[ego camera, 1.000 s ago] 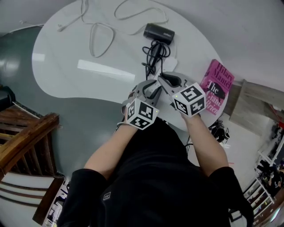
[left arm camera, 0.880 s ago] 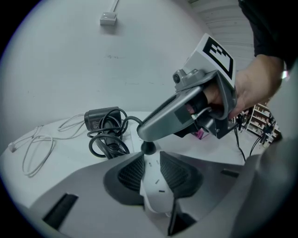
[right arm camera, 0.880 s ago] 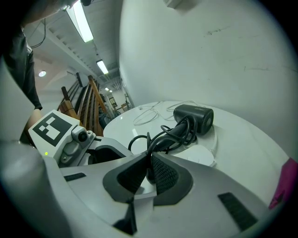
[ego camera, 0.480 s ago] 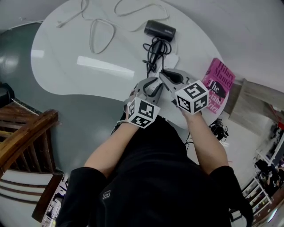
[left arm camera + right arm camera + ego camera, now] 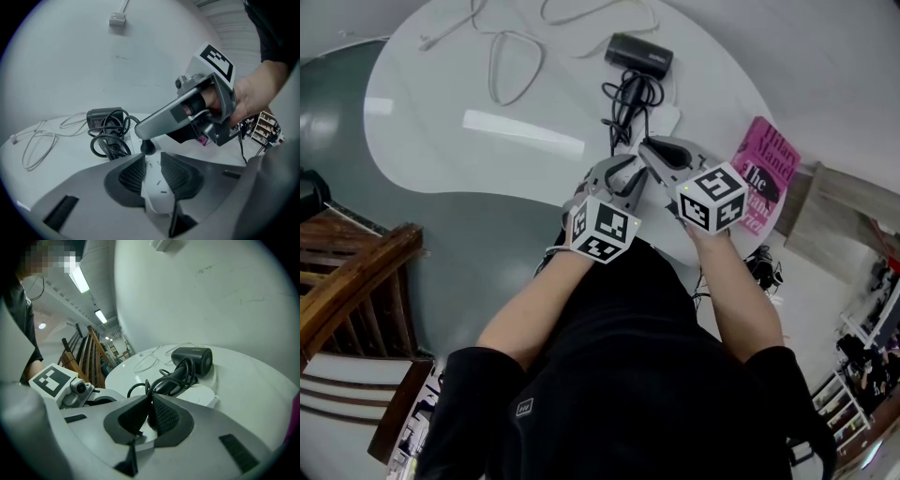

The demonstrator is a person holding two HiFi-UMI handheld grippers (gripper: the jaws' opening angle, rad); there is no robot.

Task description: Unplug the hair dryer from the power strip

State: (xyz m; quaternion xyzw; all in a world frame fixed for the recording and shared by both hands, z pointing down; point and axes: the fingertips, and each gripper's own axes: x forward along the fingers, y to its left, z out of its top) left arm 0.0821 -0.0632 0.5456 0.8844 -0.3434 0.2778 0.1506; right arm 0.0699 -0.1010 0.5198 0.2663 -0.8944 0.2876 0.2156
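Note:
The black hair dryer (image 5: 638, 53) lies on the white table (image 5: 441, 150) with its cord (image 5: 628, 108) coiled in front of it. My left gripper (image 5: 623, 183) is shut on the white power strip (image 5: 154, 187), which sits between its pads (image 5: 132, 172). My right gripper (image 5: 652, 150) reaches in from the right and is shut on the black plug (image 5: 148, 146) that stands in the strip. In the right gripper view the gripper (image 5: 150, 401) has the plug (image 5: 150, 418) squeezed between its pads, with the dryer (image 5: 192, 359) beyond.
A pink book (image 5: 764, 178) lies at the table's right edge. Loose white cables (image 5: 511, 66) lie at the far left of the table. A wooden chair (image 5: 347, 281) stands on the floor to the left, below the table's near edge.

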